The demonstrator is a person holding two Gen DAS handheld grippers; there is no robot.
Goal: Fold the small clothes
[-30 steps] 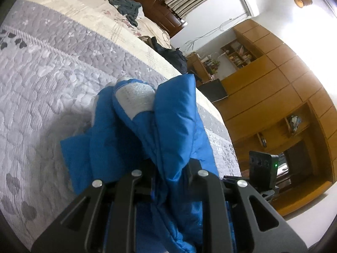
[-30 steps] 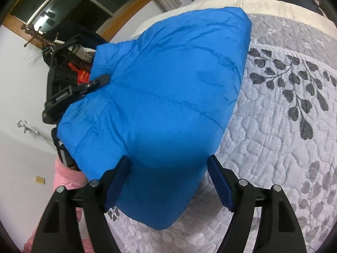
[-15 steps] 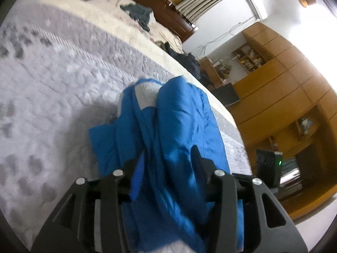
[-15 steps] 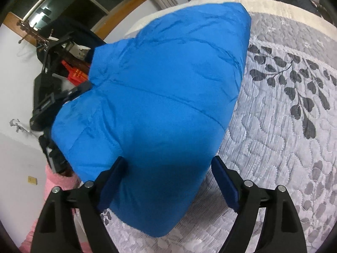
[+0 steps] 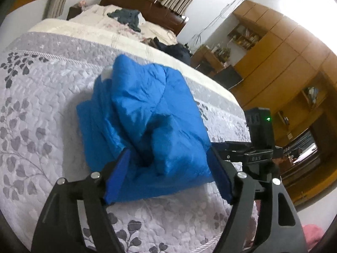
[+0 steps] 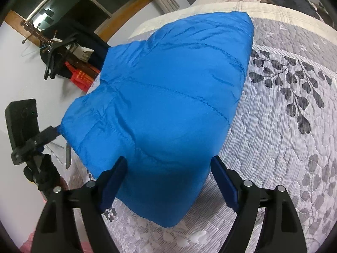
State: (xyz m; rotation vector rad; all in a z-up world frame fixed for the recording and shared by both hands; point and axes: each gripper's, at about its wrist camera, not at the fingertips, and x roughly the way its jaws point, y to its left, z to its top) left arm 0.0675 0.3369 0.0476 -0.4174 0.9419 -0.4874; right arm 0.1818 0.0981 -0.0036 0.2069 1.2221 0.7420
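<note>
Lying between spread tools: jacket

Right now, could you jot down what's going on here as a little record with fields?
Setting: bedroom, grey leaf-patterned quilt on a bed
Garment: blue padded jacket, folded into a bundle, lying on the quilt
Left gripper: open, fingers either side of the jacket's near edge
Right gripper: open, likewise astride the jacket
Background: dark clothes near the wooden headboard, wooden cabinets
Fold state: looks bundled; finished or not, cannot tell
</note>
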